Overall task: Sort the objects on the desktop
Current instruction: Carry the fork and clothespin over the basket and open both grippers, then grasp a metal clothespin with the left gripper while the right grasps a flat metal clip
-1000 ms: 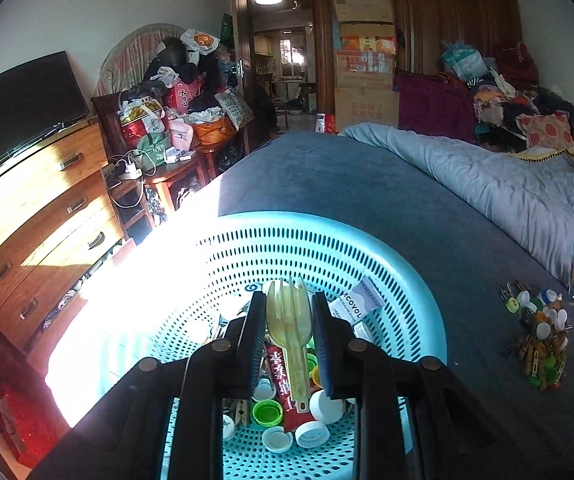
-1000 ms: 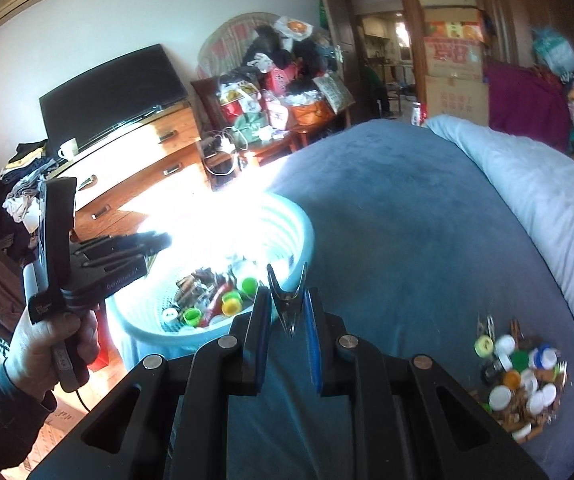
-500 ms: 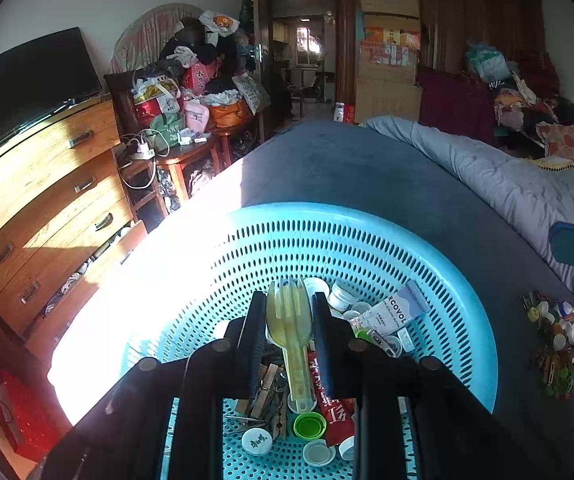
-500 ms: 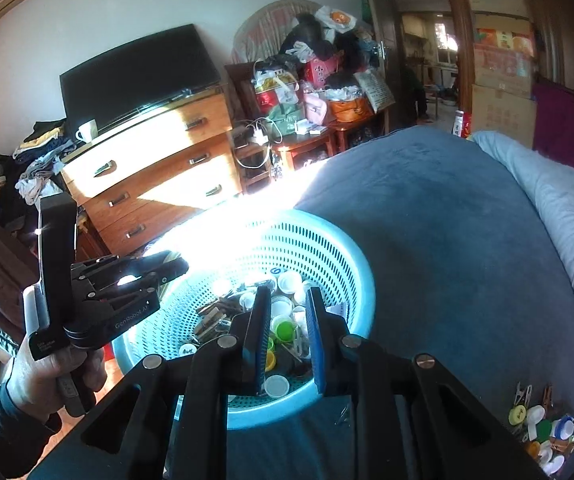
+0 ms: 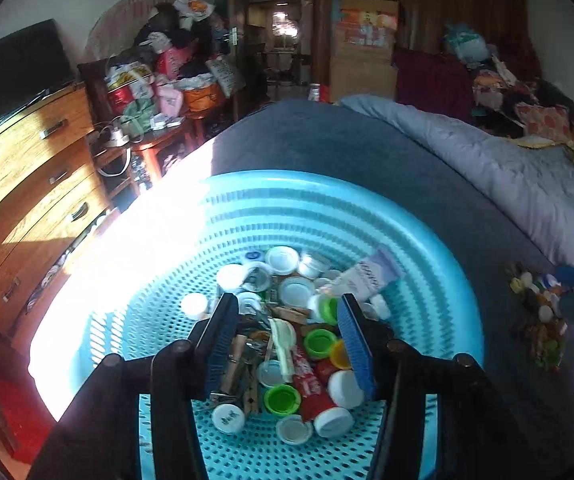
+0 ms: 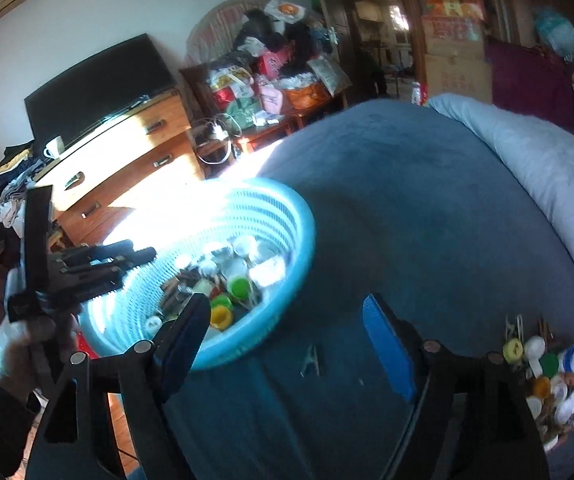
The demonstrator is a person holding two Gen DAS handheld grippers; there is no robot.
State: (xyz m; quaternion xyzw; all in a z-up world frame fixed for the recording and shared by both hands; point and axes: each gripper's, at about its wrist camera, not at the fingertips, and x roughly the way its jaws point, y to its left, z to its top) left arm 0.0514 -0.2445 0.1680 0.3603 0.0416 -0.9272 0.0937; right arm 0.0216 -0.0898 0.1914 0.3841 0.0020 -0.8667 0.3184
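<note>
The right gripper (image 6: 287, 344) has just spread its jaws; a small metal clip (image 6: 311, 360) lies loose on the blue blanket (image 6: 427, 220) between them. The left gripper (image 5: 287, 340) has also just opened above the turquoise basket (image 5: 439, 264), where a pale plastic fork (image 5: 283, 340) rests among bottle caps and clothespins. Further right sits a pile of caps and clips (image 6: 547, 372).
</note>
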